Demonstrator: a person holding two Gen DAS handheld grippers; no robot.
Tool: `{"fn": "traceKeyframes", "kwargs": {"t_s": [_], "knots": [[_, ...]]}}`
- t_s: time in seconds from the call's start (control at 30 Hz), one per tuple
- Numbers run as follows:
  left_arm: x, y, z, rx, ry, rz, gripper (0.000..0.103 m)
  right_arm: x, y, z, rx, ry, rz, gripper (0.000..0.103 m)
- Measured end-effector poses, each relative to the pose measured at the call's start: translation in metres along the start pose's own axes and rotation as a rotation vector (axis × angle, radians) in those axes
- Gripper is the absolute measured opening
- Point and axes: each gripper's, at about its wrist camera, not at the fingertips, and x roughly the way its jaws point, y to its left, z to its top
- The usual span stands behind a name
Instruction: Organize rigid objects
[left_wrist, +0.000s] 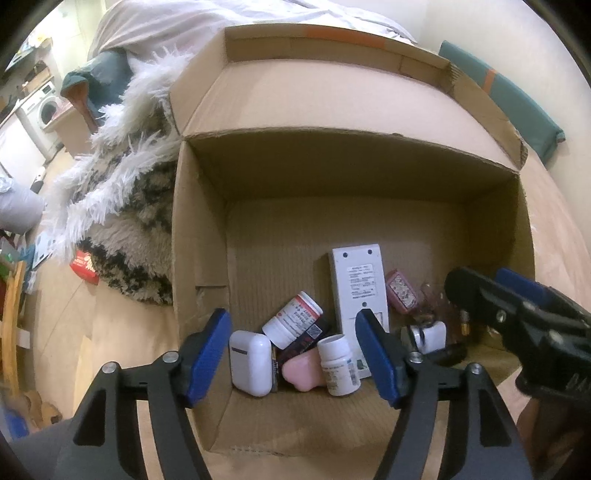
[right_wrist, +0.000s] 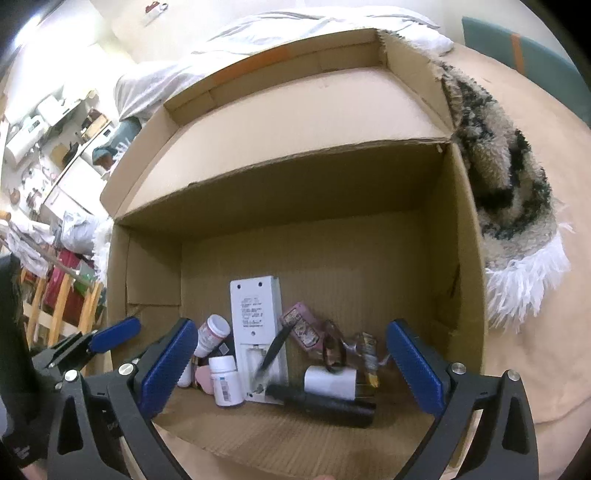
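Two open tongs (left_wrist: 295, 354) (right_wrist: 291, 369) above cardboard box (left_wrist: 199, 229), clutter (left_wrist: 295, 332) beneath

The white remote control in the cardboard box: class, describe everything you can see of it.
The white remote control is a long, flat rectangle of what looks like plastic, lying back-side up on the floor of the cardboard box. Its back shows two small holes near the far end and a printed label in the middle. The battery bay at the near end is open, with no cover. A thin dark stick-like object lies across that end, and a white pill bottle stands against its left edge.
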Motion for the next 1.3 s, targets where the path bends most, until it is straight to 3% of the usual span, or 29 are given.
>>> {"fn": "traceKeyframes", "kwargs": {"t_s": [0.17, 0.3, 0.5, 0.63, 0.97, 1.07, 1.3], "knots": [[-0.004, 0.004, 0.0, -0.011, 0.038, -0.072, 0.067, -0.007, -0.004, 0.003, 0.021, -0.026, 0.006, 0.103], [-0.013, 0.015, -0.004, -0.059, 0.047, -0.068, 0.067, -0.013, -0.008, 0.004, 0.033, -0.041, 0.016, 0.103], [-0.044, 0.024, -0.006, -0.057, -0.048, 0.001, 0.068, -0.037, -0.004, -0.003, 0.012, -0.089, 0.02, 0.103], [-0.062, 0.026, -0.014, -0.044, -0.096, 0.008, 0.081, -0.056, 0.0, -0.011, -0.005, -0.118, 0.018, 0.103], [-0.103, 0.035, -0.049, -0.032, -0.175, -0.011, 0.101, -0.099, 0.013, -0.042, -0.058, -0.162, -0.001, 0.103], [-0.116, 0.04, -0.059, -0.057, -0.195, -0.001, 0.101, -0.114, 0.021, -0.054, -0.077, -0.194, -0.017, 0.103], [-0.15, 0.042, -0.084, -0.041, -0.324, 0.016, 0.102, -0.137, 0.033, -0.076, -0.118, -0.257, -0.097, 0.103]]}}
